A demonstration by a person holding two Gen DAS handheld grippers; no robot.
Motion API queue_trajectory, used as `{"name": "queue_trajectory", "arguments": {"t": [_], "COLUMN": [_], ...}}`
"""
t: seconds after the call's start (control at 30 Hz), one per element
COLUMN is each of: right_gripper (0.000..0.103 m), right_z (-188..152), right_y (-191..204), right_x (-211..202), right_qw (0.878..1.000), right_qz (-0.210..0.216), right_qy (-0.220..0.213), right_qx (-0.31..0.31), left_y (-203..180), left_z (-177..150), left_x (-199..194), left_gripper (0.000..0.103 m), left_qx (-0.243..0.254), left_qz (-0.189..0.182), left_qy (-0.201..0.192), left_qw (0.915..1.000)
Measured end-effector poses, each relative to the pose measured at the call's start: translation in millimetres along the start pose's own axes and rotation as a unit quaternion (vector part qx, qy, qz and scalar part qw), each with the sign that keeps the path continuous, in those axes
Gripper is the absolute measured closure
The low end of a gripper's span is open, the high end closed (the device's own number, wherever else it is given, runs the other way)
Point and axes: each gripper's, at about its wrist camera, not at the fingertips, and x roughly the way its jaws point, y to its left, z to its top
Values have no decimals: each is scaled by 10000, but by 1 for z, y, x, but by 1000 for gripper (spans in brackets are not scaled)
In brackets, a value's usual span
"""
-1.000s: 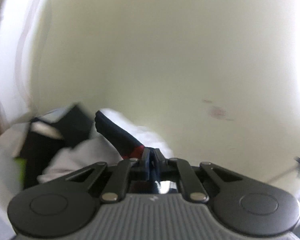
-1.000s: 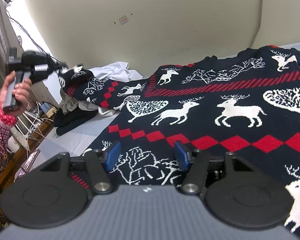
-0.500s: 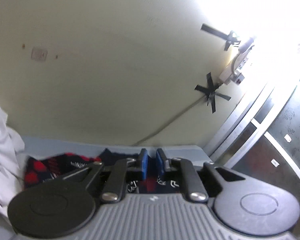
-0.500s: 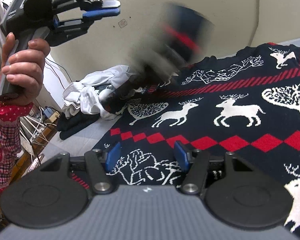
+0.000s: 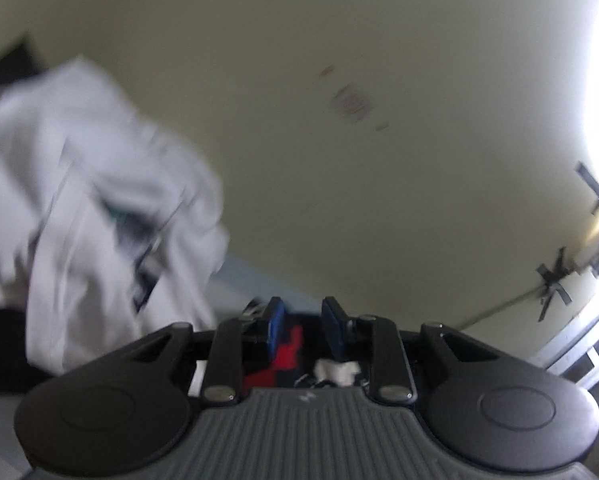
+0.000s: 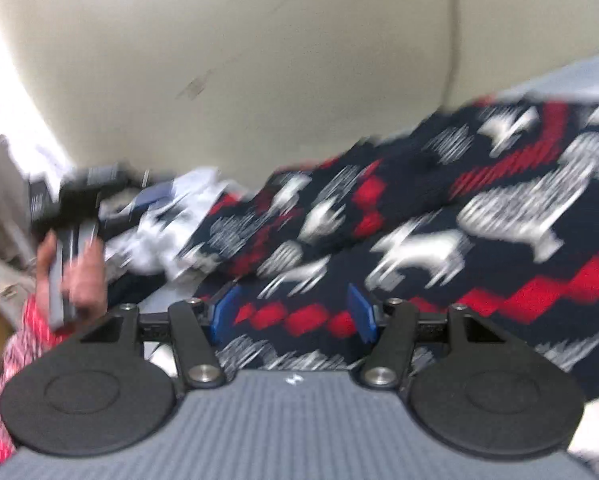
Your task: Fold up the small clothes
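A navy sweater (image 6: 439,216) with red diamonds and white deer lies spread on the bed, blurred by motion. One sleeve (image 6: 283,220) lies folded over its body at the left. My right gripper (image 6: 293,312) hovers open above the sweater's near hem, with nothing between its blue pads. At the far left a hand holds my left gripper (image 6: 147,196) low beside the sleeve. In the left wrist view, the left gripper (image 5: 303,328) has its jaws opening. They stand a little apart with nothing pinched, and red and navy knit (image 5: 289,346) lies beneath them.
A heap of white clothes (image 5: 99,200) lies left of the sweater by the cream wall (image 5: 339,80), with dark garments (image 6: 135,288) under it. A red patterned sleeve (image 6: 23,344) of the person is at the left edge. Taped cables (image 5: 555,284) run along the wall at the right.
The left gripper, shut on the sleeve a second ago, swung it over onto the sweater, let it go and dropped low at the left. The right gripper has tilted slightly.
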Motion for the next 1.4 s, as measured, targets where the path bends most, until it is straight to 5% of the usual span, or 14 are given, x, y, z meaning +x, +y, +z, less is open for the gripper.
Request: {"name": "queue_trajectory", "arguments": {"t": [0.2,0.33,0.37,0.4,0.43,0.53,0.7,0.93,1.13,1.3,1.4], "right_gripper": [41,43,48,77,92,96,96,96,96,96,87], "right_z": [38,40,39,38,40,53,97,98,94,88,82], "right_y": [-28,-34,-29,-23,-19,-11,-41,-78,-86,-92,-102], "right_x": [36,68,73,77,78,63,25,29,29,41,40], "right_qw": [9901,9924,9901,9858,9832,9772,9556,9591,9570,9540,9516], "right_qz": [-1347,-1120,-1224,-1406,-1494,-1701,-2588,-2753,-2884,-2997,-3043], "right_qy": [149,296,315,378,433,195,-642,-413,-258,-86,-63], "right_qx": [-380,-413,-617,-838,-958,-1255,-1257,-509,-169,95,430], "left_y": [31,24,24,22,22,17,4,-38,-36,-44,-46], "left_z": [-4,-5,-5,-6,-7,-9,-10,-25,-44,-55,-58], "left_x": [19,14,15,15,17,15,13,51,91,94,94], "left_gripper": [80,70,70,70,70,70,66,69,89,93,93], "left_qx": [-181,-31,11,36,54,161,312,1072,1199,1904,2010], "left_qz": [-176,-152,-117,-104,-92,-56,44,278,525,754,776], "left_qy": [313,140,146,164,188,185,70,504,952,775,768], "left_qw": [9992,9998,9998,9998,9998,9997,9995,9926,9868,9757,9735]}}
